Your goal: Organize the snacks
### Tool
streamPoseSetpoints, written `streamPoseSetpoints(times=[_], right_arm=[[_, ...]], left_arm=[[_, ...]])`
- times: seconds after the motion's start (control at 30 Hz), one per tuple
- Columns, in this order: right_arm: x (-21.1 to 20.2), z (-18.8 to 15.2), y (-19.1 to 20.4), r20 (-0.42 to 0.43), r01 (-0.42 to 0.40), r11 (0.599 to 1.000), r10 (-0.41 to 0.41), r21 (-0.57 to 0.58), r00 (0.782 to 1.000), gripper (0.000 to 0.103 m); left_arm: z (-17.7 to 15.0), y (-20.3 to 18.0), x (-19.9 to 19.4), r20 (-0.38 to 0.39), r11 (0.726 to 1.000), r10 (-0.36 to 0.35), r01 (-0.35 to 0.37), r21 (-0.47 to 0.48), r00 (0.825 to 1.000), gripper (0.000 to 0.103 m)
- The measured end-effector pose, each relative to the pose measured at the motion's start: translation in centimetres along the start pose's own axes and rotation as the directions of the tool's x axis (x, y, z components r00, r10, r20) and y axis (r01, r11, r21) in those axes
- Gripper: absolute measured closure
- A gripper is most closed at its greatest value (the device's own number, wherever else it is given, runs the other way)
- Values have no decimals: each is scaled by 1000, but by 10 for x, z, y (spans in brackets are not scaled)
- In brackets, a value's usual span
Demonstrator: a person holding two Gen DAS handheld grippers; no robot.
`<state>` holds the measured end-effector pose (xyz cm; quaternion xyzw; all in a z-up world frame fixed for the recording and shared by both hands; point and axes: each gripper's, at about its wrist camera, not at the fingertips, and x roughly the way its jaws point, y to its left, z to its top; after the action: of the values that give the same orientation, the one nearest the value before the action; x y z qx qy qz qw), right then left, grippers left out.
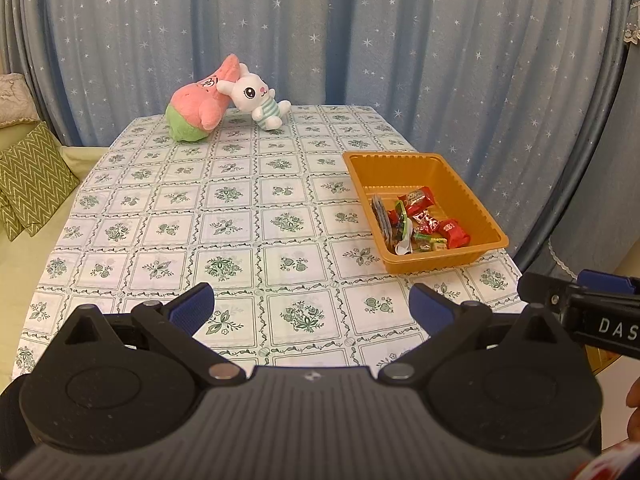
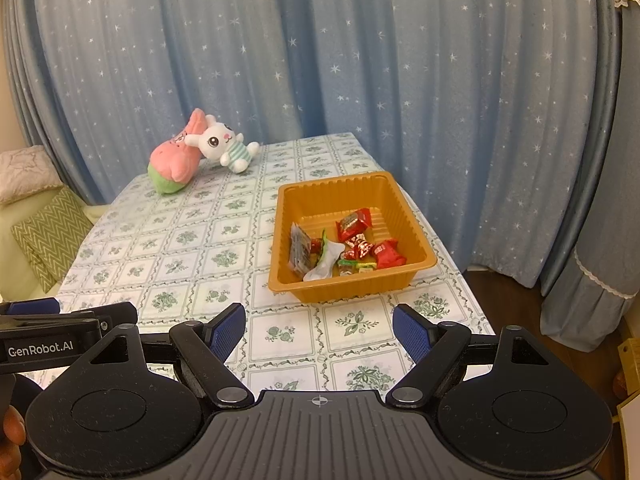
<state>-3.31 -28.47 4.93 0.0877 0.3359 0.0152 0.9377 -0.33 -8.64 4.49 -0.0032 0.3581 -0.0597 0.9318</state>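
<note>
Snacks sit gathered in the orange tray, which rests on the bench ahead of the right hand-held gripper and ahead and to the right of the left hand-held gripper. No loose wrapper shows on the patterned cloth in either view, so I judge the sorting finished or nearly so; what may remain is at most tidying inside the tray. The pile crowds the tray's near half, leaving the far half bare. It holds several red wrapped candies, a flat grey packet leaning against the near-left wall, a white crinkled wrapper at the front, and small green and yellow pieces between them. Both hand-held grippers have their blue pads spread apart with nothing between them, poised above the near edge of the bench, well short of the tray. Two plush toys lie far beyond, at the back left corner.
</note>
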Motion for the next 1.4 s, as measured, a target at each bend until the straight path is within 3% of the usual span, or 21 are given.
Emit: streamPoseSetpoints(times=[1.4], right_arm=[[1,-2,0,-2,-1,1000,1,0,1000,23]], left_arm=[[-3,-2,0,-2,1000,-1,1,0,1000,0]])
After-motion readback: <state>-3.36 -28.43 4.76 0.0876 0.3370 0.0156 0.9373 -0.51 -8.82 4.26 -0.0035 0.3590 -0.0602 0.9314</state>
